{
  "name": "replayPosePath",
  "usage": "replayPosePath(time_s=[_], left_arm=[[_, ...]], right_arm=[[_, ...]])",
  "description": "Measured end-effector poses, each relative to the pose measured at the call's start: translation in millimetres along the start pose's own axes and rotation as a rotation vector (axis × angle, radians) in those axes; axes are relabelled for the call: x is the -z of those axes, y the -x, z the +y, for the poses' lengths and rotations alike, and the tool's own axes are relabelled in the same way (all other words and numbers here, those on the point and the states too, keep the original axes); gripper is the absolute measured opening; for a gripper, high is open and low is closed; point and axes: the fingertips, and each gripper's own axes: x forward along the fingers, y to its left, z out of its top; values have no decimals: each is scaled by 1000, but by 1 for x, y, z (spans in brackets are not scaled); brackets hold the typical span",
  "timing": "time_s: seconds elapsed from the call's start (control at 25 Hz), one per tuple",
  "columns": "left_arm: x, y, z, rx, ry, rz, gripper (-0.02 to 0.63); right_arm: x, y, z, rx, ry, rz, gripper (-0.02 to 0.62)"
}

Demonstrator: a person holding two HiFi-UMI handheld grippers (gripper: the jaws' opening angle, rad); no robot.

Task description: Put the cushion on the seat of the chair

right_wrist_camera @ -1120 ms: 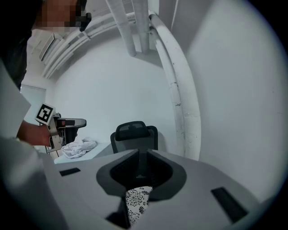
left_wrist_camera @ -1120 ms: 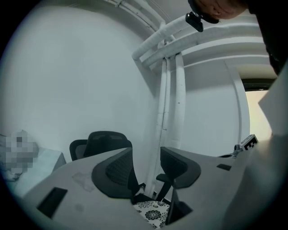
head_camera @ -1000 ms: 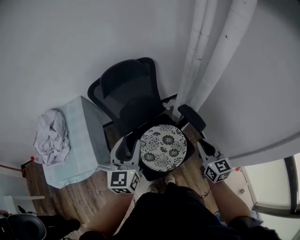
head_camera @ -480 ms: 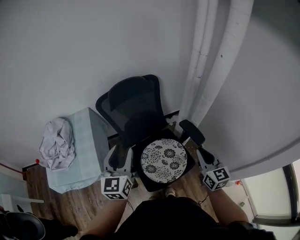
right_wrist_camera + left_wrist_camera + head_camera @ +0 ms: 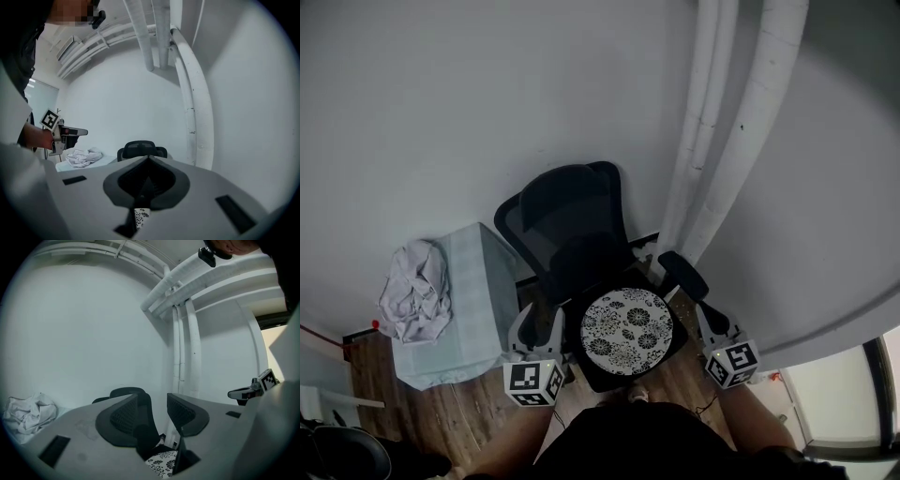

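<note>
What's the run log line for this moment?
cushion: on chair seat | left gripper: open, empty | right gripper: just closed, empty

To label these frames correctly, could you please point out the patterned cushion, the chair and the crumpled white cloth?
patterned cushion (image 5: 626,330): head view, middle of its floral top.
chair (image 5: 567,225): head view, on its mesh backrest.
crumpled white cloth (image 5: 414,292): head view, middle of the bundle.

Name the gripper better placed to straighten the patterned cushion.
Left, probably. The left gripper has its fingers apart beside the round black-and-white floral cushion on the black chair; the right gripper has just closed its fingers on nothing and must reopen.
</note>
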Motion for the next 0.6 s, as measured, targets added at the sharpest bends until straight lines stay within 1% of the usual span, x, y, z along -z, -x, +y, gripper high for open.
replayPosePath(time_s=[0.6], left_arm=[[9,-3,5,-14,-8,19,192]], right_arm=[[-15,-9,6,-19,-7,-33,25]])
